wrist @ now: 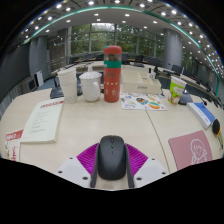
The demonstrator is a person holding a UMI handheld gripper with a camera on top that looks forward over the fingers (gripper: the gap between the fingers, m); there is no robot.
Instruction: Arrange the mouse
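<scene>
Currently I see the mouse [111, 156], black with a scroll wheel, sitting between the two fingers of the gripper [111, 162]. Its body rests on the beige table [90, 120]. The purple pads [88, 156] flank it on either side. I cannot tell whether both pads press on the mouse or whether a narrow gap remains at each side, so I cannot tell if the tool is clenched on it or released.

Beyond the fingers, near the middle of the table, a tall bottle [112, 72] stands upright; it is red with a green band and a red cap. Just beside it, on its left, stands a white mug [90, 86] with its handle turned toward the bottle. Further left a clear cup [68, 82] stands upright.

To the right of the bottle a printed sheet [142, 101] with colourful markings lies flat. Left of the fingers, a paper booklet [44, 120] lies flat near the table edge. To the right of the fingers a pink card [192, 151] with a line drawing lies flat on the table, well apart from the mouse.

Behind the table I see an office room with large windows [100, 42] and ceiling lights.
</scene>
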